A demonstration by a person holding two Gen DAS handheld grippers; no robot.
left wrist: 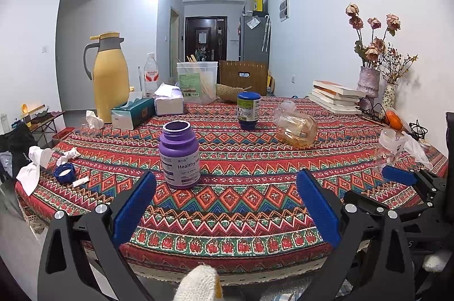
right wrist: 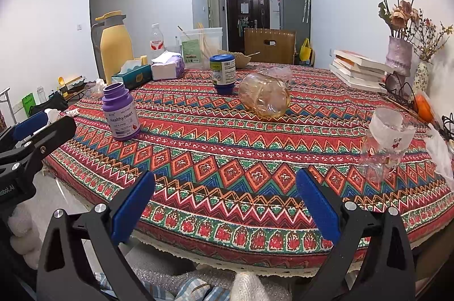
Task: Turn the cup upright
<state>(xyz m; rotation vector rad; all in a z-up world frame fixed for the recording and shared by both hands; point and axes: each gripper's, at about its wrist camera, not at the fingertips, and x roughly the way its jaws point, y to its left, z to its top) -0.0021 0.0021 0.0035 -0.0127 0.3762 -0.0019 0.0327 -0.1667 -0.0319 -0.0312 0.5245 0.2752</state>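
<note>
An amber glass cup lies on its side near the middle of the patterned tablecloth. My left gripper hovers over the table's front edge, open, with nothing between its blue pads; the cup is well ahead and to its right. My right gripper is also open and empty at the front edge, with the cup straight ahead. Each gripper shows at the edge of the other's view: the right gripper's finger and the left gripper's finger.
An open purple bottle stands front left. A blue bottle stands upside down behind the cup. A clear glass stands at right. A yellow jug, tissue boxes, stacked books and vases line the back and right.
</note>
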